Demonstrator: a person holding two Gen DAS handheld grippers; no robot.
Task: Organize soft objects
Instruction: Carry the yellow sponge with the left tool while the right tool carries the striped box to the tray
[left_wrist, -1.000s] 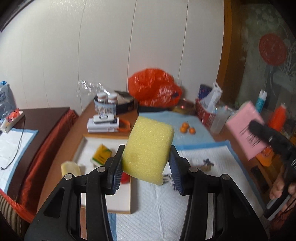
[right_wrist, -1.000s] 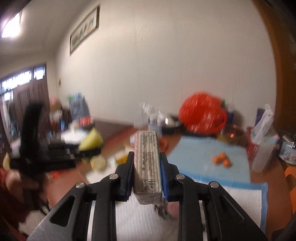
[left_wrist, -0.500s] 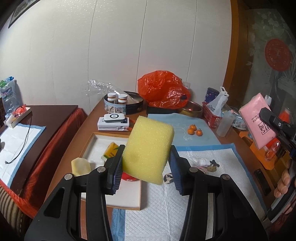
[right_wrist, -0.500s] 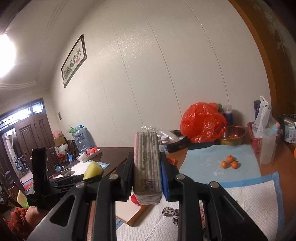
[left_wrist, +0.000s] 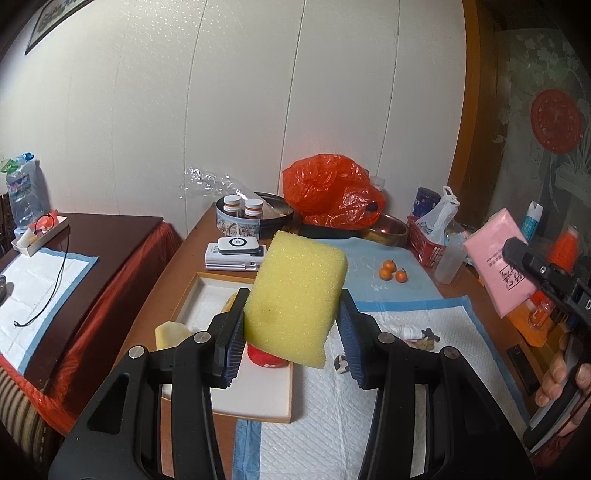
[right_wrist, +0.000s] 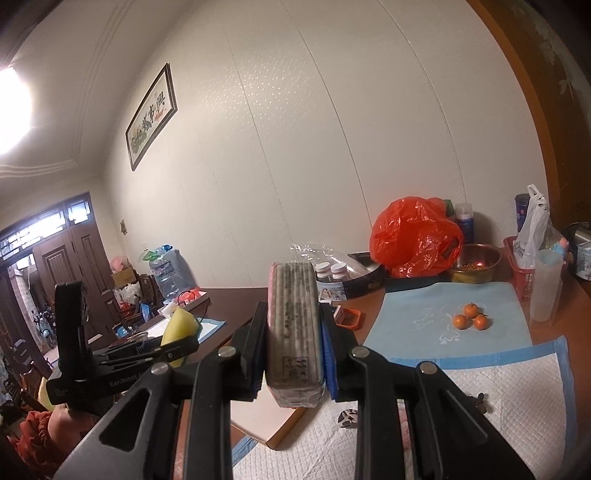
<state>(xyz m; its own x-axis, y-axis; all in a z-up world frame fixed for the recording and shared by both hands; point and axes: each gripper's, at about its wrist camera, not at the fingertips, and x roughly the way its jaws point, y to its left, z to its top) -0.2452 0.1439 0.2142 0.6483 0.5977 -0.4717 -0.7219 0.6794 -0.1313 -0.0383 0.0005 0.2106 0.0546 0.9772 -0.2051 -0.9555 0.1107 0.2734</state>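
My left gripper (left_wrist: 291, 332) is shut on a yellow sponge (left_wrist: 295, 295) and holds it in the air above a shallow white tray (left_wrist: 258, 402) with a wooden rim. The sponge also shows in the right wrist view (right_wrist: 180, 328). My right gripper (right_wrist: 293, 354) is shut on a pink tissue pack (right_wrist: 293, 332), held high on edge; the pack shows at the right of the left wrist view (left_wrist: 498, 266). In the tray lie a red soft object (left_wrist: 264, 358) and a yellow item, partly hidden. A pale yellow piece (left_wrist: 170, 332) sits at the tray's left rim.
A white quilted pad (left_wrist: 406, 369) holds small soft toys (left_wrist: 417, 332). Behind are three small oranges (left_wrist: 392, 272) on a blue mat, a red plastic bag (left_wrist: 332, 195), a round tin with bottles (left_wrist: 243, 218), a metal bowl (right_wrist: 474, 262) and a red basket (left_wrist: 424, 243).
Both grippers have risen and steadied, each still shut on its object. The right wrist view has sharpened and tilted up, and the tissue pack has shifted right in the left wrist view.
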